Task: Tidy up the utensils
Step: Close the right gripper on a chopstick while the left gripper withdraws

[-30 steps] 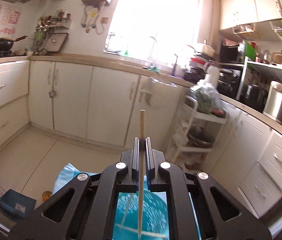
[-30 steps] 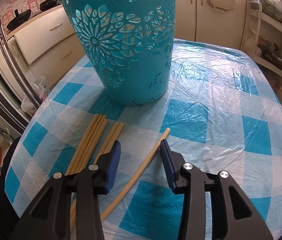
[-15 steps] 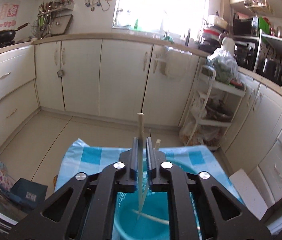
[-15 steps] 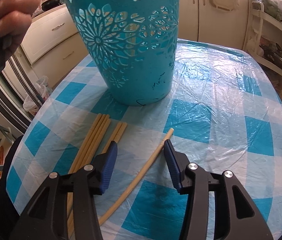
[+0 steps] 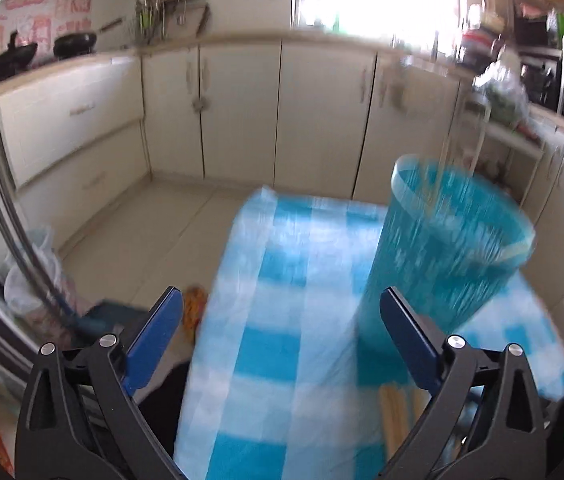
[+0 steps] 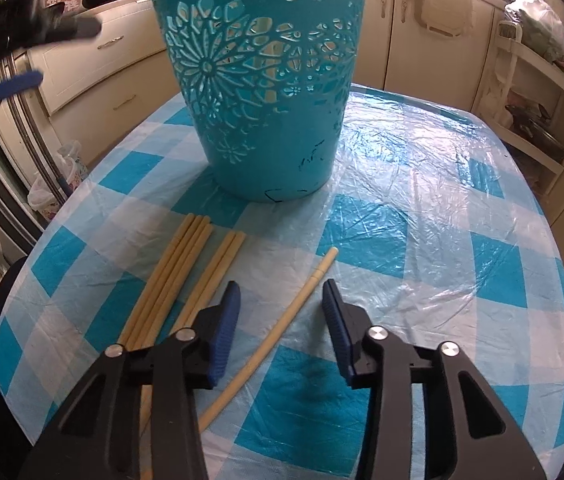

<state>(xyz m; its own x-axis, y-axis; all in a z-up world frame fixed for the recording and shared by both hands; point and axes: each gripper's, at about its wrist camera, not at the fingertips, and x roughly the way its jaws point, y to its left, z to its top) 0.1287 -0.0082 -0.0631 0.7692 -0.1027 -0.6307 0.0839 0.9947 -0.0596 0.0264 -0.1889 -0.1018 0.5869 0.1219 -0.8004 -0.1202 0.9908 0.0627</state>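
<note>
A teal cut-out bucket point(image 6: 265, 92) stands on the blue-and-white checked table point(image 6: 422, 248); it also shows blurred in the left wrist view point(image 5: 446, 256) with a pale chopstick against its rim. My left gripper point(image 5: 282, 344) is open and empty, to the left of the bucket above the table's left edge. My right gripper point(image 6: 279, 322) is open and straddles a single bamboo chopstick point(image 6: 282, 328) lying on the table. Several more chopsticks point(image 6: 177, 280) lie in a bundle to its left; their ends show in the left wrist view point(image 5: 394, 416).
Cream kitchen cabinets point(image 5: 241, 108) run along the far walls. A white wire rack point(image 6: 530, 92) stands right of the table. A plastic bag and bin point(image 5: 37, 280) sit on the floor at the left. The left gripper's blurred finger point(image 6: 13, 84) shows at the upper left.
My left gripper has opened and let its chopstick go into the bucket, then swung left and down towards the table. My right gripper has edged forward over the single chopstick.
</note>
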